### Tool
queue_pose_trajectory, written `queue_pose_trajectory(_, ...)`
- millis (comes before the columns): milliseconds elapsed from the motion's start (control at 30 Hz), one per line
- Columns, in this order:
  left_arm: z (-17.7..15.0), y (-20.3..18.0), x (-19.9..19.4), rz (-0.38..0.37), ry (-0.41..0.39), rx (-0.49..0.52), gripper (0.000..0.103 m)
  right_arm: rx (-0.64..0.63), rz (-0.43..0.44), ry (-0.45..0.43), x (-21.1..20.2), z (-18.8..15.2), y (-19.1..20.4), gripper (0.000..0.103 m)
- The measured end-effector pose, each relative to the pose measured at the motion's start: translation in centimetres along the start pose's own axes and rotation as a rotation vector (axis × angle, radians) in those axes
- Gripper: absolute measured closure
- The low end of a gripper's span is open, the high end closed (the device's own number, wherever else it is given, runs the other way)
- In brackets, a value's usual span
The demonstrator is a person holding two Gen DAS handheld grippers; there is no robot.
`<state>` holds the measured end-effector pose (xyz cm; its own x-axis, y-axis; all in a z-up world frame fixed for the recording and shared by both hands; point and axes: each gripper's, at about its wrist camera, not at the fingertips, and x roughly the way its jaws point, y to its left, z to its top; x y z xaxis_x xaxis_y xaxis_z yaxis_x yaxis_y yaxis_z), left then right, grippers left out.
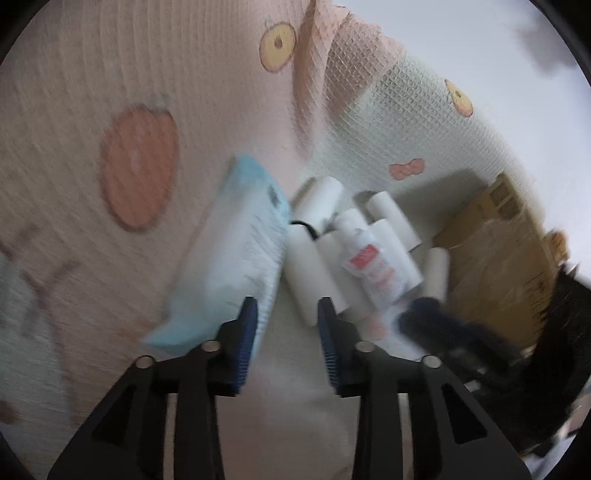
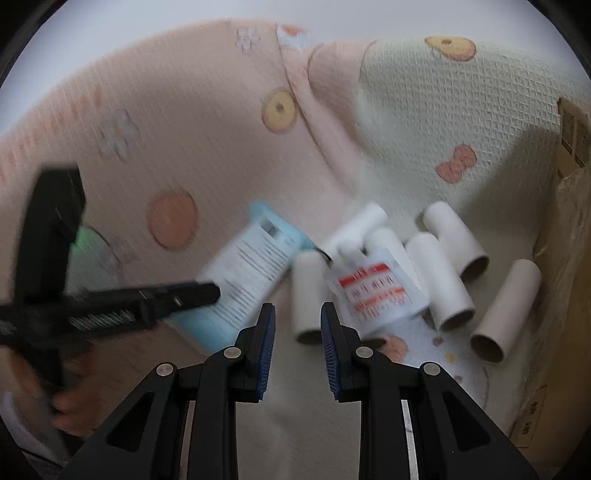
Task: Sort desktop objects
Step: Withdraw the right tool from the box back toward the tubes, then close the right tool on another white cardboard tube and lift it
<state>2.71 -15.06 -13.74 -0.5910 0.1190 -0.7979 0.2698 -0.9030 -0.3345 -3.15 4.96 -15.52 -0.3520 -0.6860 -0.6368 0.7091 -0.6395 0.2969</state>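
Right wrist view: your right gripper [image 2: 297,314] gapes, holding nothing; cardboard tubes [image 2: 448,280] and labelled pouch [image 2: 376,291] lie heaped at 1 o'clock, unsorted. Left gripper [image 1: 287,308] likewise parted, empty, blue packet [image 1: 236,258] at 11.

A quilted blanket [image 2: 229,155] in pink and cream is covering the surface, printed with orange circles, yellow fruit shapes, small flowers and a pink bow [image 2: 455,163]. A fold is running down the cloth where the pink part is meeting the cream part. A brown cardboard box [image 1: 491,236] is sitting at the right edge, its flap bearing dark printed labels and its side wrapped in clear film. A pale wall [image 2: 147,14] is showing behind the blanket.
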Motion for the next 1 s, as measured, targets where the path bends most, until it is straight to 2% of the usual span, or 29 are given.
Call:
queue_pose_trajectory(167, 0.2, 0.2, 1.3, -0.129, 0.037, -0.128, 0.060, -0.062, -0.027, 0.024, 1.5, -0.8, 0.6, 0.082)
queue_pose_trajectory(333, 0.3, 0.2, 3.3, -0.140, 0.073, -0.181, 0.059, -0.030, -0.012, 0.017, 2.5, -0.9, 0.1, 0.082)
queue_pose_trajectory(467, 0.5, 1.1, 5.1, -0.204, 0.107, -0.278, 0.059, -0.038, -0.024, 0.013, 3.0, -0.9, 0.0, 0.082)
queue_pose_trajectory(700, 0.8, 1.7, 8.4, -0.273, 0.175, -0.367, 0.059, -0.028, -0.016, 0.046, 4.9, -1.0, -0.3, 0.082)
queue_pose_trajectory(800, 0.8, 1.7, 9.2, -0.278, 0.192, -0.394, 0.059, -0.029, -0.020, 0.065, 5.7, -1.2, -0.5, 0.082)
queue_pose_trajectory(1000, 1.2, 0.7, 10.4, -0.165, 0.231, -0.339, 0.060, -0.010, -0.027, 0.087, 6.8, -1.4, -0.9, 0.082)
